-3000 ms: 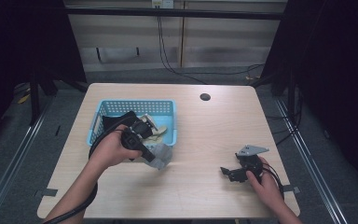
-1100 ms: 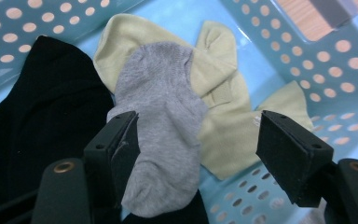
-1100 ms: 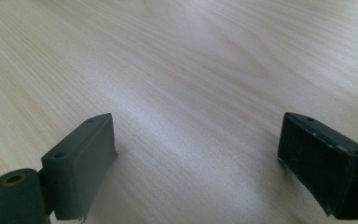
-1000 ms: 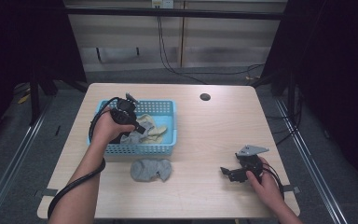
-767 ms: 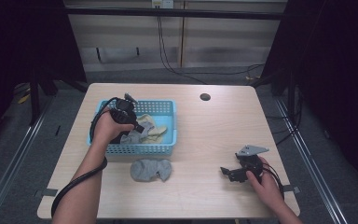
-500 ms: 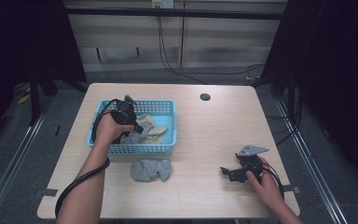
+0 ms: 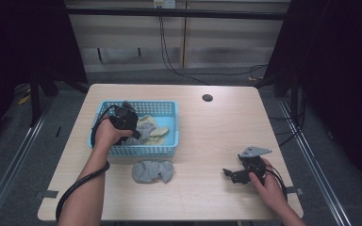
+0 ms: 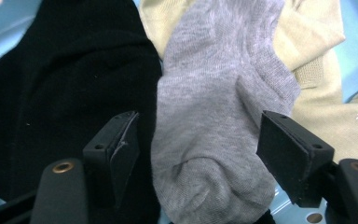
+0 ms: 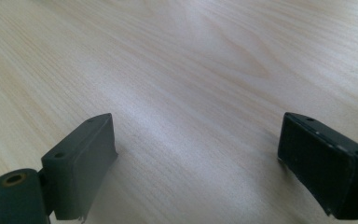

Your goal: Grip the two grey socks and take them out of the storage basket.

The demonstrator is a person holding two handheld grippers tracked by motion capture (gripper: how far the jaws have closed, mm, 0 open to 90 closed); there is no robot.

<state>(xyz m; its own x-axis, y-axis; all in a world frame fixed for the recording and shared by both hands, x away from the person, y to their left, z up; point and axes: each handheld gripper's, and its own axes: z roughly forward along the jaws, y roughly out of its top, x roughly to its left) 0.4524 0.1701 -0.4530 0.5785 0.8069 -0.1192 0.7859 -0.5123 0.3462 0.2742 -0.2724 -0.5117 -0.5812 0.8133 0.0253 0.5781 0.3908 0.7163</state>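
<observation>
1. A person sat at a pale wooden table (image 7: 217,136) with a gripper in each hand; a blue basket (image 7: 169,109) stood on the table's left half
2. The left gripper (image 8: 198,158) was down inside the basket, at its near left part, the left hand (image 7: 104,134) wrapped round its body
3. Seen from the left gripper view, its jaws stood apart, released, on either side of a grey sock (image 8: 219,116) that lay between them; neither pad clearly pressed the cloth
4. That sock rested on a black cloth (image 8: 60,88) on one side and a beige sock (image 8: 321,102) on the other, with the basket's blue floor showing at the corners
5. In the high view the beige sock (image 7: 151,129) lay in the middle of the basket, beside the left gripper (image 7: 122,120)
6. A second grey sock (image 7: 152,171) lay crumpled on the table just in front of the basket's near wall, apart from both hands
7. The right gripper (image 7: 233,174) rested low at the table's near right part, held by the right hand (image 7: 266,181), well apart from the basket
8. The right gripper view showed its jaws spread wide, holding nothing, with bare wood between them
9. A small dark round hole (image 7: 207,98) sat in the tabletop near the far edge
</observation>
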